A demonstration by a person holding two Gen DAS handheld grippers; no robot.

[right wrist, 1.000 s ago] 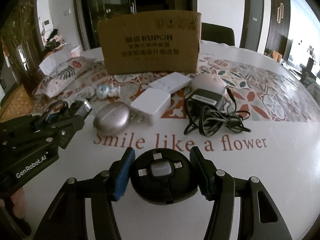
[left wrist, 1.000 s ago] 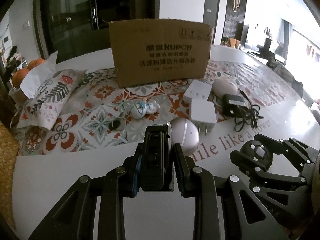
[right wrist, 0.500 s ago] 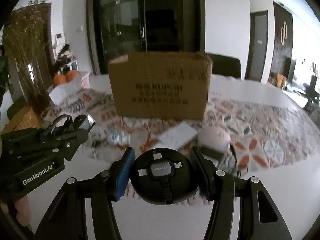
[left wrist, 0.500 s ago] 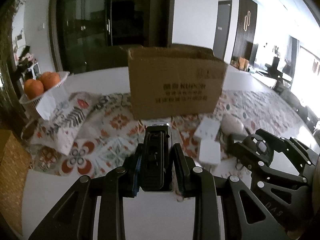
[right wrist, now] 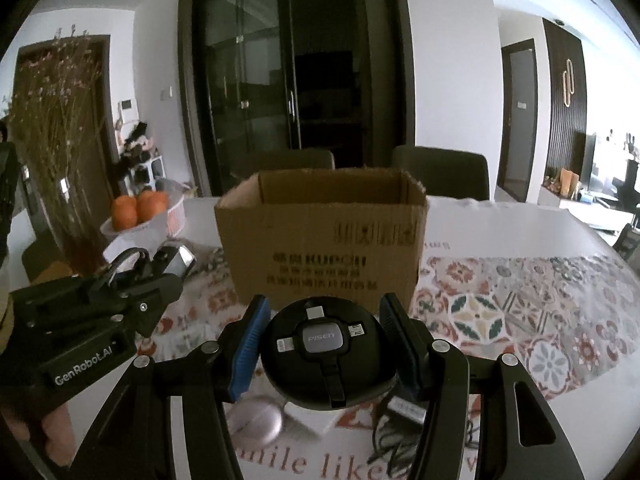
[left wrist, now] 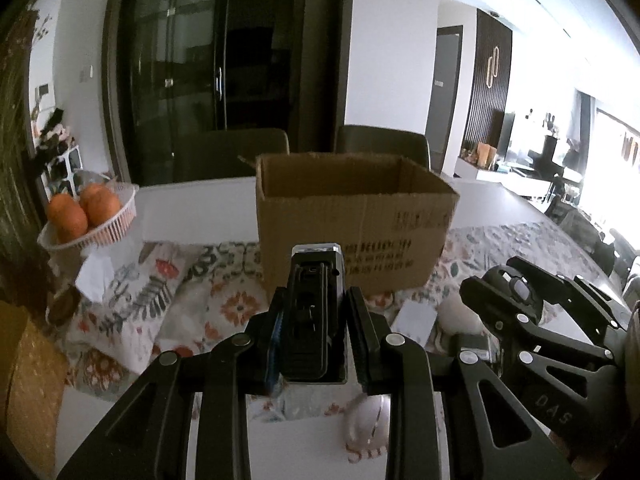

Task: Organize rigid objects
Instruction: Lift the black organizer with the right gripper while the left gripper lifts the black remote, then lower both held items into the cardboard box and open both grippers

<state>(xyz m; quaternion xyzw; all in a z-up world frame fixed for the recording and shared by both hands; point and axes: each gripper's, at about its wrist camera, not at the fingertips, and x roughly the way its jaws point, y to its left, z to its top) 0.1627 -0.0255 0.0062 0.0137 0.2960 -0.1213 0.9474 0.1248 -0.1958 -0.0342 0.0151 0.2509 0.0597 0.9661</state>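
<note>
My left gripper (left wrist: 314,316) is shut on a black rectangular device (left wrist: 314,312) and holds it raised in front of the open cardboard box (left wrist: 356,224). My right gripper (right wrist: 326,344) is shut on a round black PISEN cable hub (right wrist: 326,354), also raised, level with the box's front wall (right wrist: 324,256). The right gripper also shows at the right of the left wrist view (left wrist: 516,292), and the left gripper at the left of the right wrist view (right wrist: 160,268). The box's top is open; its inside is mostly hidden.
On the patterned cloth (right wrist: 520,320) below lie a grey oval case (right wrist: 256,420), a white adapter (right wrist: 310,420), a black charger with cable (right wrist: 404,420) and a white block (left wrist: 416,320). A basket of oranges (left wrist: 88,216) stands at the left. Two dark chairs (right wrist: 440,172) stand behind the table.
Both grippers have risen from just above the table to about box height, each keeping its object. The items on the table have dropped low in both views.
</note>
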